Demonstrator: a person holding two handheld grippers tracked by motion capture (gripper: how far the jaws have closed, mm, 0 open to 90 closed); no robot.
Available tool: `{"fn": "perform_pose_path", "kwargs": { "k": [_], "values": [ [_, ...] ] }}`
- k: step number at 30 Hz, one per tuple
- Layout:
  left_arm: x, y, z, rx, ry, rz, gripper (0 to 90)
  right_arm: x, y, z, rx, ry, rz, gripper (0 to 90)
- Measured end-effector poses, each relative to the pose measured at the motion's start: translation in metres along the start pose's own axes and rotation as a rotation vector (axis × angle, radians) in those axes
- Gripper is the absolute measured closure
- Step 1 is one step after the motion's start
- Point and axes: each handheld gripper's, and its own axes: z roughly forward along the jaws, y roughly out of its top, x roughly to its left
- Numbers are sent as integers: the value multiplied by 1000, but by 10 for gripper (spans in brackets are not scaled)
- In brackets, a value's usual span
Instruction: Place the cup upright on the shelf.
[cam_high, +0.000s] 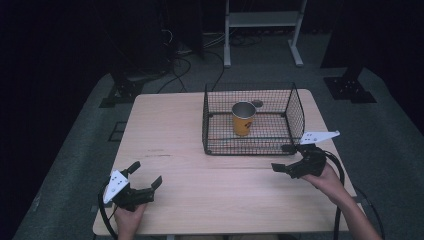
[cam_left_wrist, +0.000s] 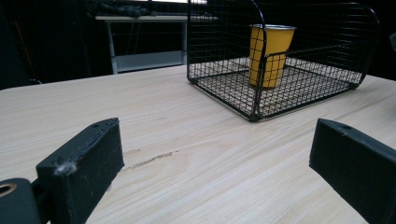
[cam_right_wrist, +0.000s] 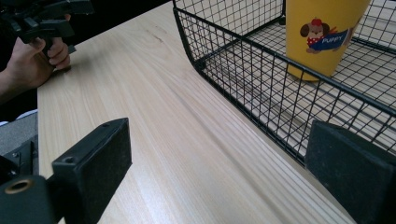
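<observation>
Yellow cup (cam_high: 243, 119) upright inside wire basket (cam_high: 295, 116) on table (cam_high: 170, 130), right gripper (cam_high: 288, 158) wide open and empty, just beside the basket's near right corner, left gripper (cam_high: 145, 175) also wide open, empty, well apart from cup at near left edge

Basket (cam_high: 296, 116) walls round cup (cam_high: 243, 118); top open

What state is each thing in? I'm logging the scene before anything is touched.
Yellow cup: upright, open top, inside the basket.
Wire basket: upright on the table, open top.
Left gripper: jaws open, holding nothing.
Right gripper: jaws open, holding nothing, beside the basket.
</observation>
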Motion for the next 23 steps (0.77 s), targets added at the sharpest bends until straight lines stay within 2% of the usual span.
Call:
{"fn": "perform_pose_path", "kwargs": {
  "k": [8,17,20,23],
  "values": [
    [0,0,0,0,2,0,22,1,-8,-2,-5,-2,10,64],
    [0,0,0,0,4,0,22,10,-18,-4,-10,-6,5,64],
    [0,0,0,0,6,-1,22,12,-24,-5,-7,-8,12,64],
    [0,0,1,-1,7,-1,22,16,-38,-5,-3,-10,30,64]
  ]
}}
